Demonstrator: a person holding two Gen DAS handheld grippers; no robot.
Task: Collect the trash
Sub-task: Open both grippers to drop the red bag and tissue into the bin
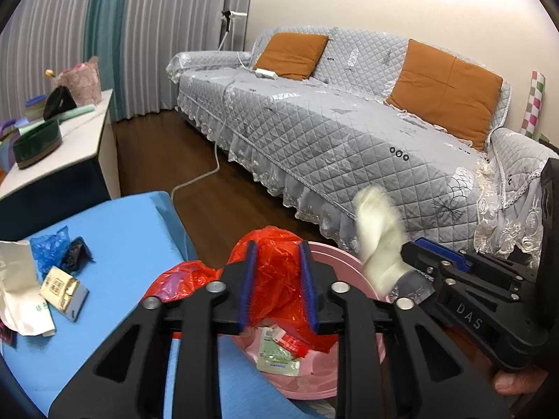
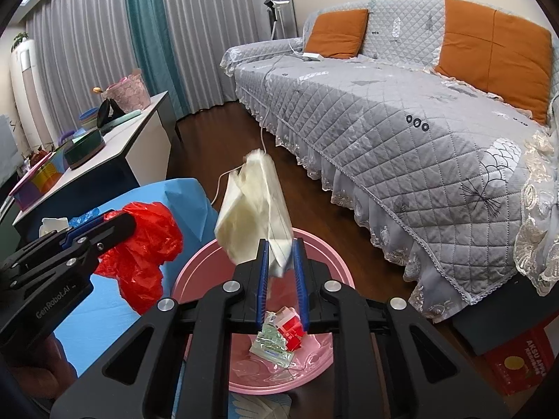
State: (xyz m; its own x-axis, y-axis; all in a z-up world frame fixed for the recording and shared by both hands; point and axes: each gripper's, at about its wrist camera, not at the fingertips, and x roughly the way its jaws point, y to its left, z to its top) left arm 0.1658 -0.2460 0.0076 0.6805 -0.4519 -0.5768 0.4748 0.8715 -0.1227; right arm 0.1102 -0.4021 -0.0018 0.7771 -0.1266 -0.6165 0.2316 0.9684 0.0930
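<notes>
**Two bags hanging over the pink bin**

Both grippers are hovering above the round pink plastic basin (image 2: 316, 244), where a few small wrappers (image 2: 279, 338) are already lying. The right gripper (image 2: 282, 279) is carrying a crumpled white paper bag (image 2: 251, 216) — light, crushable stuff, best pinched by a folded edge. Its jaws are standing a little apart, the bag's lower corner between the pads; whether they are gripping it is hard to say, blur hiding the contact. The left gripper (image 1: 278, 288) is reaching into a thin red plastic bag (image 1: 279, 262) — limp, slippery film. Its jaws are parted too, with red film bunched between them.
</notes>
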